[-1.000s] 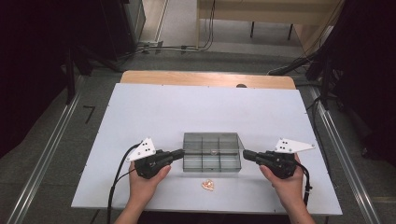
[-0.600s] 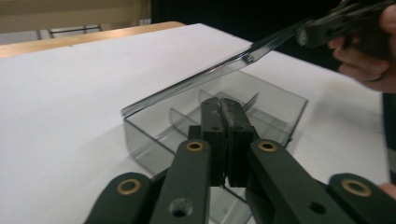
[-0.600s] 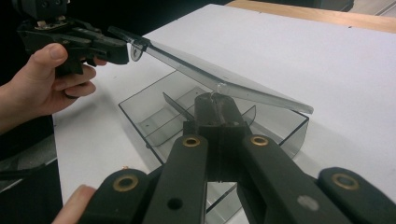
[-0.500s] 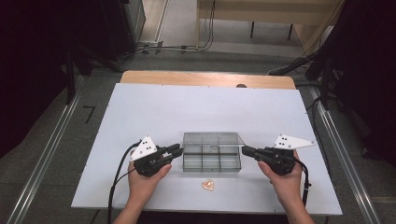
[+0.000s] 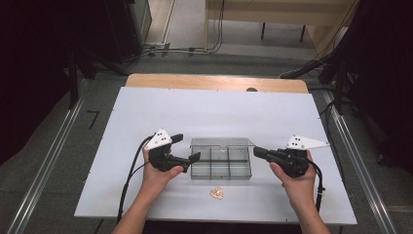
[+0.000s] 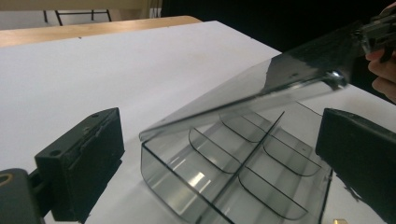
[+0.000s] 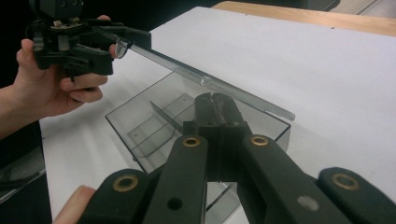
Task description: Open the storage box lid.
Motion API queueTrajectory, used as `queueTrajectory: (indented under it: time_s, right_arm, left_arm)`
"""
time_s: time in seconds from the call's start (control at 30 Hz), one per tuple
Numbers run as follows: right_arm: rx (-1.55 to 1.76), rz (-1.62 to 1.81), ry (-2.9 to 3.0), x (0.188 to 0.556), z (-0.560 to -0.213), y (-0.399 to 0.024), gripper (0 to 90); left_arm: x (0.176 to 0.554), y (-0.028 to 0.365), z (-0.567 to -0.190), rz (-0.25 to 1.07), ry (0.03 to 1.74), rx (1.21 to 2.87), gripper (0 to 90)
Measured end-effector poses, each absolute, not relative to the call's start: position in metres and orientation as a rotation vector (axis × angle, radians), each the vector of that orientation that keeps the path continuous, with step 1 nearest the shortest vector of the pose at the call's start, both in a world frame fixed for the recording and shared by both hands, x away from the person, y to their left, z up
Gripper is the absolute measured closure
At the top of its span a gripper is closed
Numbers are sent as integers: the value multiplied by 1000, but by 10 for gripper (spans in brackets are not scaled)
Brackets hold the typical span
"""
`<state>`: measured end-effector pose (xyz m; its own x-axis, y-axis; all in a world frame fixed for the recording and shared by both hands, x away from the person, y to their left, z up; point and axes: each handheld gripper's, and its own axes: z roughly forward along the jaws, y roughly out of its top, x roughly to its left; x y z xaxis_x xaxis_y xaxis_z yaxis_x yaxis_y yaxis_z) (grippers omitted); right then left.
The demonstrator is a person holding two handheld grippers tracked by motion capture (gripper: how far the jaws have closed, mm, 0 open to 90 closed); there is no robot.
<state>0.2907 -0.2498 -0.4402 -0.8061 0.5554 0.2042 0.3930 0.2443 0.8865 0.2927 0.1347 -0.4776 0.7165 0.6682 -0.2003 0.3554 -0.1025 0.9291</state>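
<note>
I see the clear compartment box (image 5: 221,165) on the white desk (image 5: 146,112), midway between the left and right edges and close to the front edge. Its lid (image 5: 221,143) is raised, hinged along the far side. A small orange piece (image 5: 216,193) lies just in front of the box, nearer the front edge.

My left claw (image 5: 187,147) sits just off the box's left end. Its jaws have just been opening and now stand wide, gripping nothing. The end of the box and lid lies in line with the gap, but the pads do not press on it.

My right claw (image 5: 255,151) is at the box's right end with its jaws closed together. The tips meet the edge of the lid. I cannot tell whether they pinch the lid or only rest against it.

From above the lid is just a pale band on the far wall. The left claw (image 6: 219,158) view shows what that hides: the lid (image 6: 261,88) slants up over the box (image 6: 243,182) and its curved dividers, rising toward the right claw (image 6: 373,32) at its upper corner. The right claw (image 7: 215,99) view shows the closed tips against the lid (image 7: 187,70). Beyond the box (image 7: 140,126), the lid's far end reaches the left claw (image 7: 122,49).
</note>
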Motion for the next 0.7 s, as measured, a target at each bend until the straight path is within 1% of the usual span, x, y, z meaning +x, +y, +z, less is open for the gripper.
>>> queueTrajectory:
  time_s: [0.1,0.17,0.2,0.3,0.37,0.47,0.57,0.6,0.63,0.7]
  right_arm:
    - [905,1598,2351,292,-440,-250,884]
    - [914,1597,2351,293,-440,-250,884]
    - [915,1598,2349,293,-440,-251,883]
    - [929,1600,2347,294,-441,-251,883]
    - [929,1598,2350,294,-442,-250,883]
    - [924,1592,2354,294,-442,-250,882]
    - [932,1579,2357,294,-443,-252,877]
    - [935,1573,2355,294,-444,-254,846]
    - [946,1567,2353,295,-444,-255,789]
    - [968,1532,2342,295,-445,-259,736]
  left_arm:
    - [297,134,-479,336,838,1709,158]
    - [296,133,-482,351,829,1706,218]
    - [297,132,-483,355,828,1710,273]
    - [297,136,-482,342,826,1694,359]
    - [297,138,-480,332,827,1679,387]
    - [297,138,-480,325,810,1676,468]
    - [296,137,-480,330,806,1672,488]
    - [296,137,-479,329,801,1667,492]
    - [297,138,-479,331,799,1665,497]
    - [297,139,-479,322,799,1662,506]
